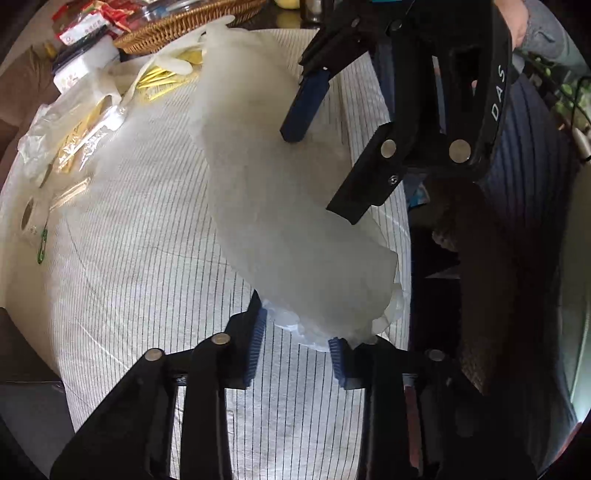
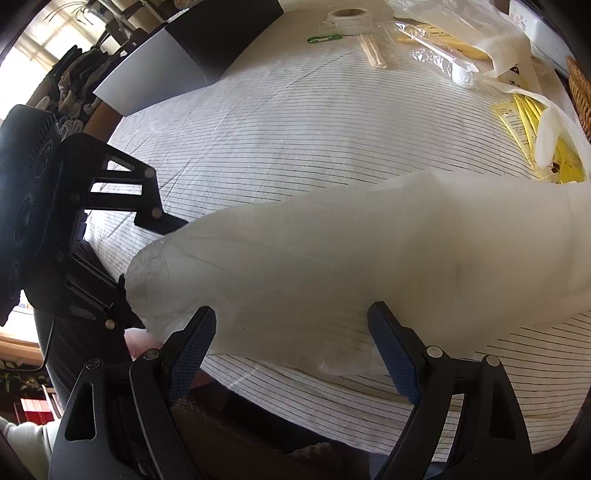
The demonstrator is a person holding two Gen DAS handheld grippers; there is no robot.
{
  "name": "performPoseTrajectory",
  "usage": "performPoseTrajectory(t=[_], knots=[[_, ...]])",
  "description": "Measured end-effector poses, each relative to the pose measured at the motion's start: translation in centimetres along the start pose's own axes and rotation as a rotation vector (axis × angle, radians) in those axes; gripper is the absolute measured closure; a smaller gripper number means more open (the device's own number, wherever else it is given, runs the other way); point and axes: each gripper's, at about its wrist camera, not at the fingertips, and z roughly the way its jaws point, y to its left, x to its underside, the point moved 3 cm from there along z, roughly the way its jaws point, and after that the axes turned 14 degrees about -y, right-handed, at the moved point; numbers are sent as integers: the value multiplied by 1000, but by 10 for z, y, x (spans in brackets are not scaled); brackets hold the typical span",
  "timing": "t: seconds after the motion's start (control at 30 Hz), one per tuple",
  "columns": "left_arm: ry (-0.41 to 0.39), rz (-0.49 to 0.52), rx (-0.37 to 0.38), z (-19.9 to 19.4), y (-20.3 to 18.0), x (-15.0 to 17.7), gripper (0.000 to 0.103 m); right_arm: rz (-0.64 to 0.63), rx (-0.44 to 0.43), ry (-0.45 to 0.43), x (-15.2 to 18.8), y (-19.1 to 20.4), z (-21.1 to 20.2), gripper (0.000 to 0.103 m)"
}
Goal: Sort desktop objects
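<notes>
Translucent plastic bag [image 1: 280,206] lengthwise between claws (left [image 1: 297,341] clamped on its end, right [image 2: 291,347] agape).

Each black hand-held gripper [image 1: 299,350] has ribbed blue pads [image 2: 194,354] and silver rivets.

Both cams ride the tools, pointing steeply down, close over the striped tabletop [image 1: 147,295]. Left one faces toward the wicker basket [image 1: 192,26] at the far end; right one looks in from the side. Both catch the white plastic bag [image 1: 280,206] [image 2: 351,269] and each other's tool.
</notes>
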Motion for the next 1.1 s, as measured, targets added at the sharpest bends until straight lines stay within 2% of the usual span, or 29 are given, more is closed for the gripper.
performPoseTrajectory(t=[0.13, 0.23, 0.27, 0.3, 0.37, 0.43, 0.47, 0.5, 0.57, 0.63, 0.7, 0.87, 0.97, 1.03, 1.1], knots=[[-82, -157, -17, -15, 17, 13, 92, -31, 16, 1, 0, 3, 2, 15], [-129, -311, -75, -30, 45, 30, 95, -51, 24, 1, 1, 5, 4, 15], [-155, -380, -105, -36, 55, 34, 95, -52, 23, 1, 1, 5, 4, 15], [-179, -453, -126, -42, 66, 38, 101, -55, 25, 2, 1, 5, 4, 15], [-225, -614, -185, -53, 93, 51, 103, -67, 36, 7, 1, 7, 5, 15], [-285, -807, -192, -72, 116, 73, 103, -78, 48, 11, 1, 8, 6, 15], [-308, -867, -197, -81, 125, 82, 103, -80, 53, 12, 1, 9, 7, 15], [-333, -862, -185, -89, 127, 83, 103, -84, 58, 16, 1, 9, 7, 15], [-332, -735, -180, -96, 118, 73, 102, -83, 64, 23, -1, 10, 9, 15], [-287, -540, -182, -94, 93, 56, 99, -76, 60, 24, -1, 8, 9, 15], [-227, -370, -188, -80, 70, 40, 88, -73, 55, 27, -1, 8, 10, 13], [-142, -98, -80, -43, 26, 12, 88, -81, 65, 33, 0, 12, 11, 10], [-105, -24, -19, -33, 13, 10, 86, -83, 70, 33, 0, 12, 12, 9], [-105, -5, 18, -34, 11, 10, 78, -83, 67, 34, -1, 12, 12, 7], [-106, -4, 80, -40, 9, 12, 55, -79, 63, 35, -1, 11, 12, 6]])
